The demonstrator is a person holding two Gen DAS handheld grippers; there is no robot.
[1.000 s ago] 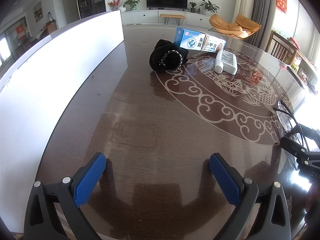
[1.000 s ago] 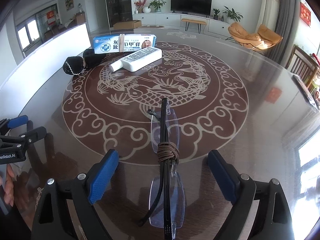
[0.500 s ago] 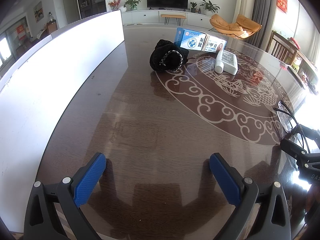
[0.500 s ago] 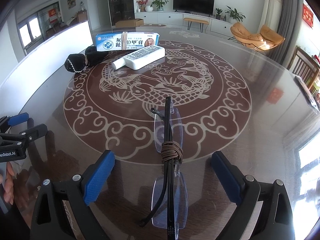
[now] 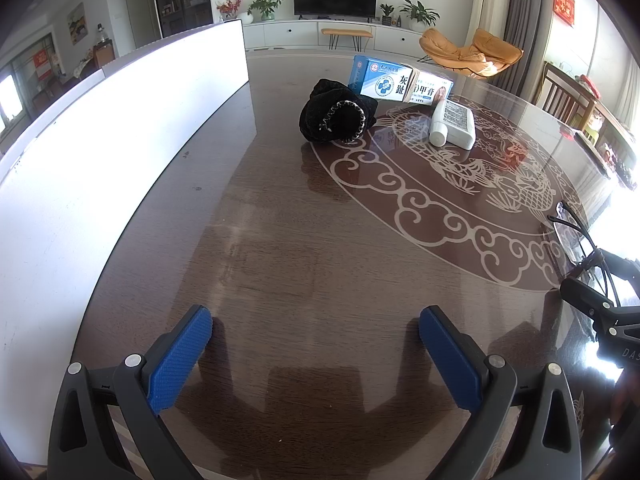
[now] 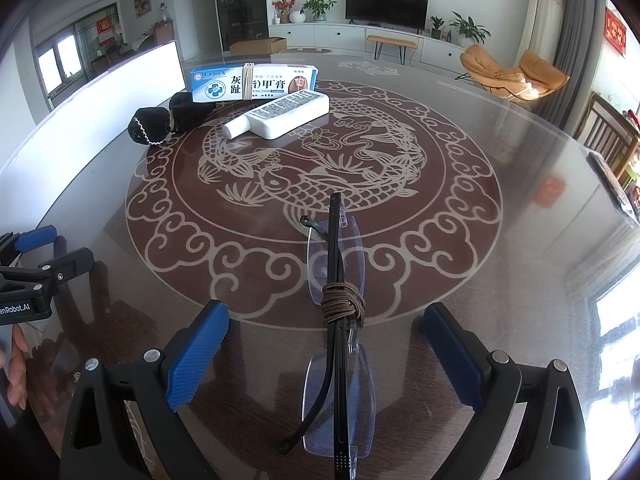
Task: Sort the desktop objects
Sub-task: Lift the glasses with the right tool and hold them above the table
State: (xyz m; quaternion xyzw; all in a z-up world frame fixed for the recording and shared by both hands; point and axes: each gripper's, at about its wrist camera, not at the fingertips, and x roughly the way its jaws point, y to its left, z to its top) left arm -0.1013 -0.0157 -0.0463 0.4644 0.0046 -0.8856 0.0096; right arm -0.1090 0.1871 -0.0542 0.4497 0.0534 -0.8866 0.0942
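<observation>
Folded rimless glasses [image 6: 338, 320] with a brown cord wound round the middle lie on the table, between the open jaws of my right gripper [image 6: 326, 320], untouched. They also show in the left wrist view [image 5: 576, 236]. My left gripper [image 5: 316, 328] is open and empty over bare table at the near left. At the far side lie a black pouch [image 5: 336, 116], a blue and white medicine box [image 5: 400, 84] and a white bottle [image 5: 452, 124] on its side. In the right wrist view the pouch [image 6: 160, 122], box [image 6: 252, 82] and bottle [image 6: 280, 114] sit far left.
The round dark table [image 6: 520, 184] has a glass top with a fish and cloud pattern. A white board [image 5: 100, 152] stands along its left edge. A dark flat object [image 6: 612, 188] lies at the right rim. Chairs and a TV unit stand beyond.
My right gripper has edged forward over the glasses, so they sit deeper between the jaws. The left gripper has not moved.
</observation>
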